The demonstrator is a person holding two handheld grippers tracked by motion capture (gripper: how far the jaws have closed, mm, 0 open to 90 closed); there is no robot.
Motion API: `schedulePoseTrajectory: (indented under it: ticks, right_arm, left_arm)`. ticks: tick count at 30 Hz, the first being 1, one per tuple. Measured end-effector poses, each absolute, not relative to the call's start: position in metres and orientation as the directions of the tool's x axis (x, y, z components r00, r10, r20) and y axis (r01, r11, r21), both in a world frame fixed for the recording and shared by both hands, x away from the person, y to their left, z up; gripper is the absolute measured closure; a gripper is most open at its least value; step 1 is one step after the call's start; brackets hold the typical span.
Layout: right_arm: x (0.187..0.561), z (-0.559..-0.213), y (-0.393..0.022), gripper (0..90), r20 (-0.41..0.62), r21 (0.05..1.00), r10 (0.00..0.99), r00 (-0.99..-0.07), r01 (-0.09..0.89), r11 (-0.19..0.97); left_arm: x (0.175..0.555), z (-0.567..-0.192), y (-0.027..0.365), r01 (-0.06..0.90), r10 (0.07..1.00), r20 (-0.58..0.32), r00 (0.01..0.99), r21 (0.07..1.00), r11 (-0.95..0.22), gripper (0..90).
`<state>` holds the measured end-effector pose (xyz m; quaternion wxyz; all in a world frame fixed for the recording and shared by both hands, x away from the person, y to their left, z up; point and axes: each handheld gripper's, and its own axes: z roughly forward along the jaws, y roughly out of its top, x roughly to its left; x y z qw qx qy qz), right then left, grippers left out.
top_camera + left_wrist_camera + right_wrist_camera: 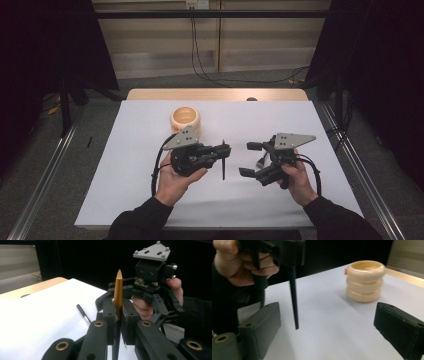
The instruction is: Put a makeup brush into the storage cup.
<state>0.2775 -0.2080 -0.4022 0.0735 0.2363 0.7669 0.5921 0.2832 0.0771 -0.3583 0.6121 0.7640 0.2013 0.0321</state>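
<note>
A white sheet covers the tabletop [150, 200], with dark curtains at both sides and loose cables on the floor beyond. The left tool [226, 148] is clamped tight on a pen [118, 293]: in the left gripper view its gold upper end rises above the pinched pads, and in the high view its black lower part hangs down from the jaws toward the sheet, the tip close above it, though I cannot tell whether it touches. The right tool [250, 159] stands just beside it, facing it, its jaws spread wide with nothing between them; the pen hangs in front of that gap, not inside it.

Farther out, a second thin dark stick with a silvery end [83, 313] lies flat on the sheet, off to the left of the left tool's jaws in the left gripper view. Beyond the left tool, toward the far edge, sits a cream ribbed holder [185, 119], three stacked rings with an open top, well apart from both tools. Nothing stands between the tools and the holder.

Counted: two tools, one held pen, one loose stick, one holder.
</note>
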Motion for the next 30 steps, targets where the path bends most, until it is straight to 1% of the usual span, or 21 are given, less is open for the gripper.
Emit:
schedulePoseTrajectory:
  ticks: [1,3,5,8,10,18,24,30]
  right_arm:
    - [0.277,-0.402,-0.21,7.2,0.171,0.943,0.471,-0.866,0.282,0.175]
    - [0.274,-0.403,-0.214,7.4,0.141,0.945,0.527,-0.838,0.272,0.18]
    - [0.272,-0.403,-0.219,7.2,0.131,0.944,0.559,-0.819,0.276,0.184]
    - [0.269,-0.404,-0.225,4.3,0.124,0.944,0.575,-0.809,0.274,0.182]
    - [0.265,-0.407,-0.229,4.4,0.119,0.955,0.601,-0.79,0.257,0.148]
    - [0.255,-0.413,-0.242,1.6,0.094,0.956,0.645,-0.758,0.249,0.154]
    - [0.249,-0.415,-0.245,1.3,0.076,0.962,0.689,-0.721,0.234,0.139]
    - [0.241,-0.418,-0.258,1.8,0.095,0.96,0.707,-0.701,0.251,0.12]
  left_arm:
    - [0.284,-0.358,0.077,0.275,0.35,-0.206,0.914,0.948,-0.162,83.7]
    - [0.285,-0.358,0.079,0.272,0.357,-0.198,0.913,0.947,-0.17,83.8]
    - [0.286,-0.358,0.08,0.272,0.359,-0.197,0.912,0.947,-0.171,83.7]
    - [0.287,-0.357,0.081,0.275,0.362,-0.199,0.911,0.946,-0.171,83.8]
    - [0.288,-0.356,0.083,0.275,0.37,-0.195,0.908,0.945,-0.175,83.8]
    - [0.294,-0.352,0.092,0.284,0.39,-0.206,0.898,0.947,-0.152,83.8]
    - [0.3,-0.351,0.097,0.285,0.419,-0.198,0.886,0.946,-0.157,83.8]
    - [0.308,-0.347,0.105,0.289,0.452,-0.192,0.871,0.945,-0.154,83.8]
